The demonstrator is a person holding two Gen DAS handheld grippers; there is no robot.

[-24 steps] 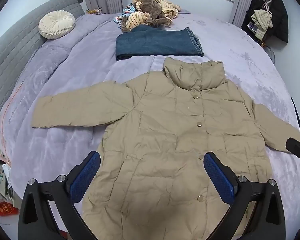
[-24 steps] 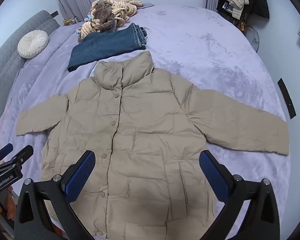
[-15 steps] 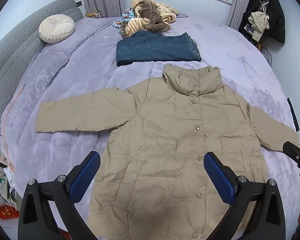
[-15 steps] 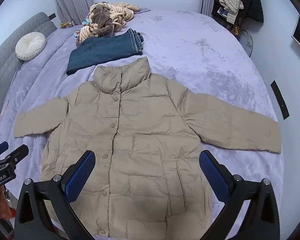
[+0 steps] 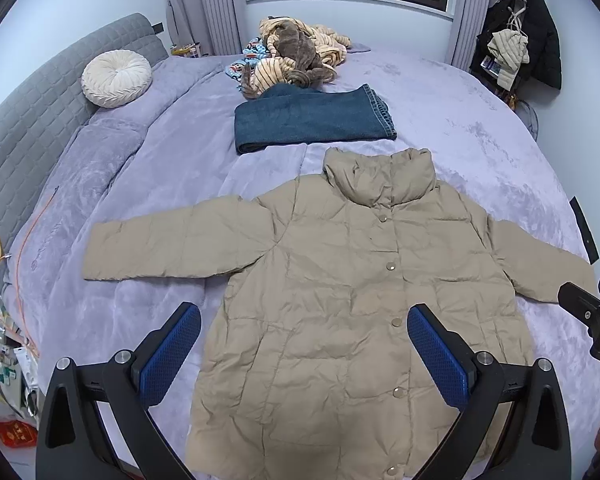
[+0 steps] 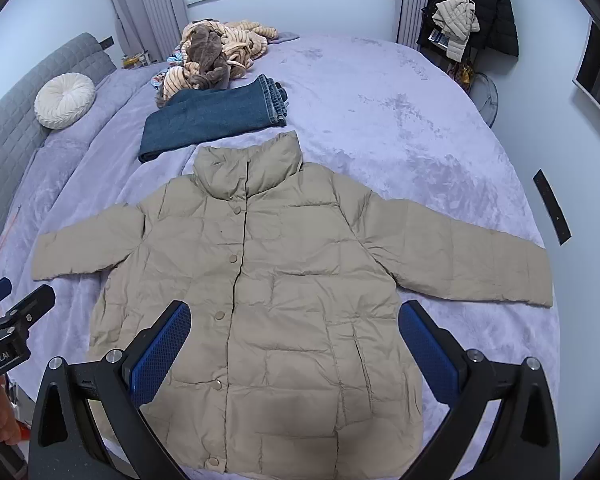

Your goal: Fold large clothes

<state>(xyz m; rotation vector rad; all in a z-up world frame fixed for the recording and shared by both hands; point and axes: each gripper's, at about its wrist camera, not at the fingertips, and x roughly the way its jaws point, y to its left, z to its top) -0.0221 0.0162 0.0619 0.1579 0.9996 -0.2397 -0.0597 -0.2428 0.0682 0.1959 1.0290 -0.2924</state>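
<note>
A beige puffer jacket point(image 5: 340, 280) point(image 6: 268, 280) lies flat and buttoned on the lilac bed, collar away from me, both sleeves spread sideways. My left gripper point(image 5: 304, 344) hangs open above the jacket's lower left half, nothing between its blue pads. My right gripper point(image 6: 296, 344) is open too, above the lower right half and clear of the cloth. The right gripper's tip point(image 5: 588, 308) shows at the right edge of the left wrist view, near the right sleeve cuff. The left gripper's tip point(image 6: 16, 312) shows at the left edge of the right wrist view.
Folded blue jeans point(image 5: 312, 120) lie beyond the collar, with a heap of striped and brown clothes point(image 5: 296, 60) behind them. A round white cushion point(image 5: 116, 78) rests by the grey headboard point(image 5: 32, 120). Coats hang on a rack point(image 5: 516, 40) at the right. Cables point(image 5: 12, 320) trail off the bed's left edge.
Both grippers have risen and drawn back from the jacket, so it looks smaller and more of the room shows. The jacket has not moved. Both stay open.
</note>
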